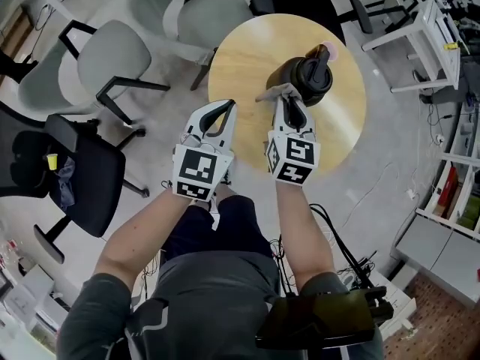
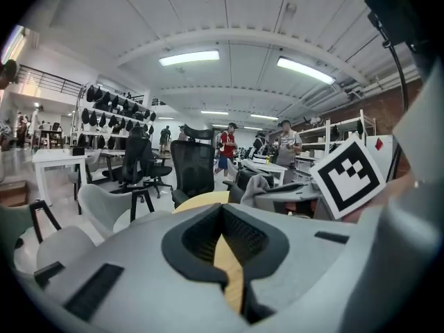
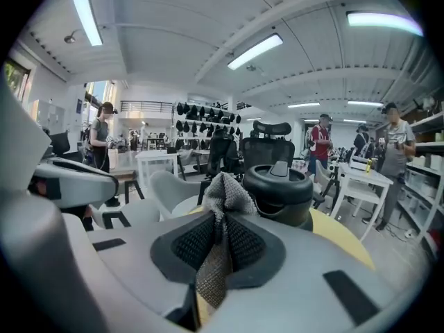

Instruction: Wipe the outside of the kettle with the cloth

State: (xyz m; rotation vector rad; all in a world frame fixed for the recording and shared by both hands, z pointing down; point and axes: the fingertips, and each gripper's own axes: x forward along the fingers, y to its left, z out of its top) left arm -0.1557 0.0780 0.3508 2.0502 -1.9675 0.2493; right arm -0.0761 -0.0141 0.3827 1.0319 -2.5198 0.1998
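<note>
A dark kettle (image 1: 309, 77) with a black lid stands on the round wooden table (image 1: 247, 58), right of centre. My right gripper (image 1: 285, 100) is shut on a grey cloth (image 1: 276, 91), whose bunched end lies against the kettle's left side. In the right gripper view the cloth (image 3: 225, 194) sticks up between the jaws of my right gripper (image 3: 220, 220), just in front of the kettle (image 3: 281, 189). My left gripper (image 1: 226, 106) hovers over the table's near left edge, shut with nothing in it. In the left gripper view the left gripper (image 2: 222, 210) shows only the table top (image 2: 201, 201) beyond it.
Two grey chairs (image 1: 112, 58) (image 1: 214, 17) stand left of and behind the table, a black chair (image 1: 82, 171) at near left. White desks (image 1: 420, 28) and shelving (image 1: 454, 193) line the right. Cables (image 1: 337, 246) trail on the floor. People stand far off in the room.
</note>
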